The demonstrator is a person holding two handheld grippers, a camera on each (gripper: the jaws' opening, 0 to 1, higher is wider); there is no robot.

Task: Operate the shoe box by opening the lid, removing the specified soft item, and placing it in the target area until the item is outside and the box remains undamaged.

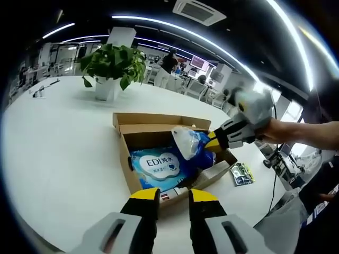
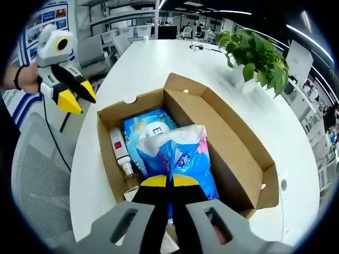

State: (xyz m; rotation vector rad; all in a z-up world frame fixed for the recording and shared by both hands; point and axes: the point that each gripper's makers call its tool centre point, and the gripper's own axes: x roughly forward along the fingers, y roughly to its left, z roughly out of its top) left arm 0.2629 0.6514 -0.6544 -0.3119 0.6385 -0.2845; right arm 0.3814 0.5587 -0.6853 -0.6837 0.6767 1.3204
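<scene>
The brown cardboard shoe box [image 1: 153,126] [image 2: 222,138] stands open on the white table, its lid folded back. Inside lies a blue wipes pack [image 1: 159,166] [image 2: 144,131]. Over it rises a soft blue-and-white plastic pack [image 1: 188,142] [image 2: 180,153], lifted at one end. My right gripper [image 2: 170,181] [image 1: 211,143] is shut on that pack's edge, above the box's right side. My left gripper [image 1: 175,197] [image 2: 77,95] stands open and holds nothing, just outside the box's near wall.
A small white-and-red bottle [image 2: 119,154] lies along the box's inner wall. A potted plant [image 1: 114,66] [image 2: 254,53] stands behind the box. A small green packet [image 1: 242,173] lies on the table beside it. A grey mesh chair [image 2: 37,180] is at the table's edge.
</scene>
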